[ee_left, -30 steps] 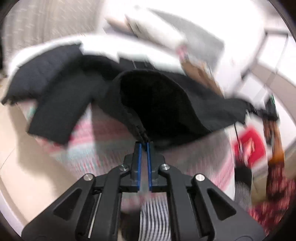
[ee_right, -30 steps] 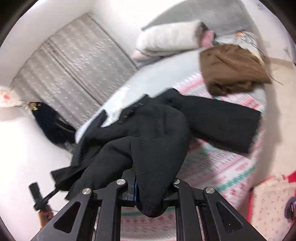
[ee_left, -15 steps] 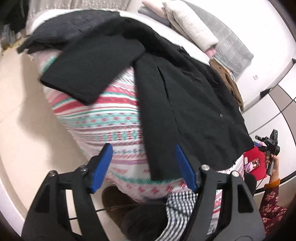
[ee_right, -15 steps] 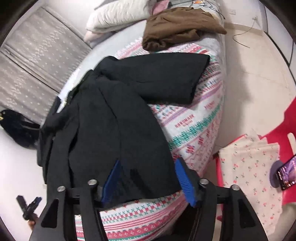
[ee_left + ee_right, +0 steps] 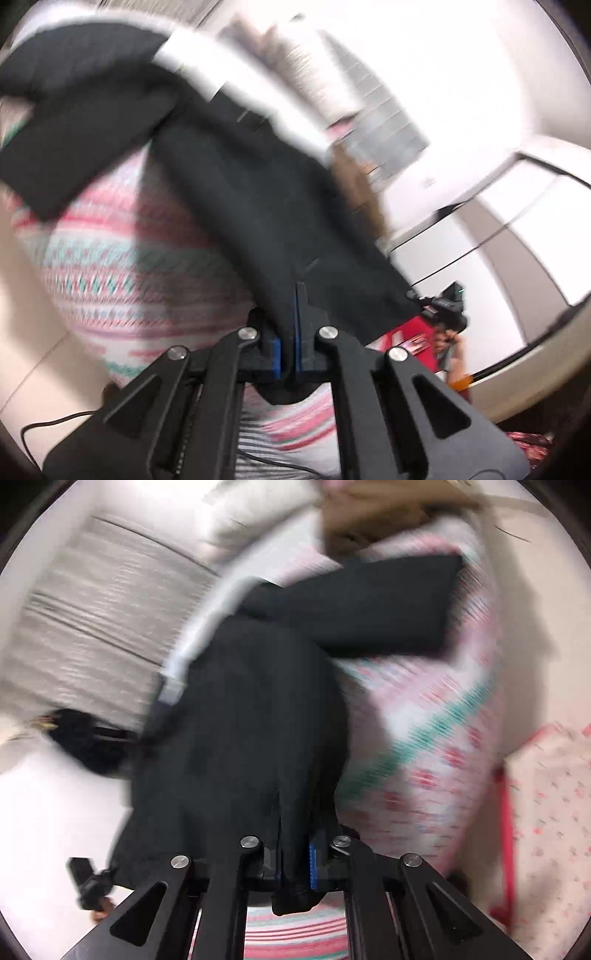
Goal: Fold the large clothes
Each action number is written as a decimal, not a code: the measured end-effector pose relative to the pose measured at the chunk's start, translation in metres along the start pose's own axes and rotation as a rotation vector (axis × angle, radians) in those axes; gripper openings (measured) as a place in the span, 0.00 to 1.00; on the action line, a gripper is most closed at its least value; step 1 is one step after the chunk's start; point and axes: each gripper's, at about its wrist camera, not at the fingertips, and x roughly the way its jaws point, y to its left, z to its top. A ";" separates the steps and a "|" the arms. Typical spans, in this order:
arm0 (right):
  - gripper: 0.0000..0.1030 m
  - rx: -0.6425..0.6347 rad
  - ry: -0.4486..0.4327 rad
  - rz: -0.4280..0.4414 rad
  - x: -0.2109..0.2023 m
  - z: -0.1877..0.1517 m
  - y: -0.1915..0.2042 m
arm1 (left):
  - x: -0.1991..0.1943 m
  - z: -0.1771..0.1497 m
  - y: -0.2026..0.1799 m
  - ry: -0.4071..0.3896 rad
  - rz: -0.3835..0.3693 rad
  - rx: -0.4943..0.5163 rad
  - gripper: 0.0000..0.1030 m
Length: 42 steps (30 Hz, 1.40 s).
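A large black coat [image 5: 258, 192] lies spread on a bed with a pink and teal patterned cover [image 5: 122, 258]. My left gripper [image 5: 289, 332] is shut on the coat's hem near the bed's foot. In the right wrist view the same coat [image 5: 251, 716] runs up from my right gripper [image 5: 295, 853], which is shut on another part of the hem. One sleeve [image 5: 376, 609] lies out to the right, the other sleeve [image 5: 74, 122] to the left. Both views are motion-blurred.
A brown garment [image 5: 376, 513] and white pillows [image 5: 258, 520] lie at the bed's head. A red chair with floral cloth [image 5: 546, 830] stands right of the bed. A grey curtain [image 5: 92, 620] hangs at the left. Pale floor surrounds the bed.
Half a second ago both grippers were open above the flat coat. Both have since dropped to the hem and shut on it, and the cameras are swinging.
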 end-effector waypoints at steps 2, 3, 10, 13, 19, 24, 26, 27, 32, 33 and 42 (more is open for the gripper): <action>0.07 -0.054 -0.069 0.070 -0.028 0.004 0.029 | -0.036 0.001 -0.028 -0.072 -0.025 0.049 0.05; 0.07 -0.091 -0.103 0.097 -0.045 0.006 0.047 | -0.047 0.000 -0.032 -0.083 -0.023 0.064 0.05; 0.11 -0.294 -0.033 -0.089 -0.062 -0.016 0.090 | -0.060 -0.049 -0.012 0.087 0.367 0.125 0.15; 0.16 -0.300 0.134 -0.298 -0.020 -0.036 0.061 | -0.046 -0.064 0.011 0.143 0.525 0.079 0.18; 0.62 -0.195 0.095 -0.318 -0.019 -0.033 0.019 | -0.055 -0.045 -0.015 -0.021 0.642 0.127 0.79; 0.71 -0.157 -0.001 -0.323 -0.021 -0.006 0.012 | -0.021 -0.022 -0.046 -0.042 0.617 0.237 0.82; 0.71 -0.117 -0.014 -0.332 -0.013 0.007 0.002 | 0.000 -0.014 -0.054 -0.012 0.605 0.274 0.82; 0.71 -0.101 -0.014 -0.336 -0.011 0.011 -0.002 | 0.011 -0.011 -0.054 0.003 0.602 0.292 0.82; 0.71 -0.025 -0.001 -0.346 0.014 0.034 -0.030 | 0.063 0.004 -0.086 0.066 0.567 0.386 0.82; 0.71 -0.018 0.002 -0.350 0.017 0.039 -0.033 | 0.069 0.007 -0.090 0.076 0.559 0.391 0.82; 0.71 0.074 -0.028 -0.381 0.038 0.082 -0.071 | 0.149 0.024 -0.109 0.220 0.446 0.327 0.92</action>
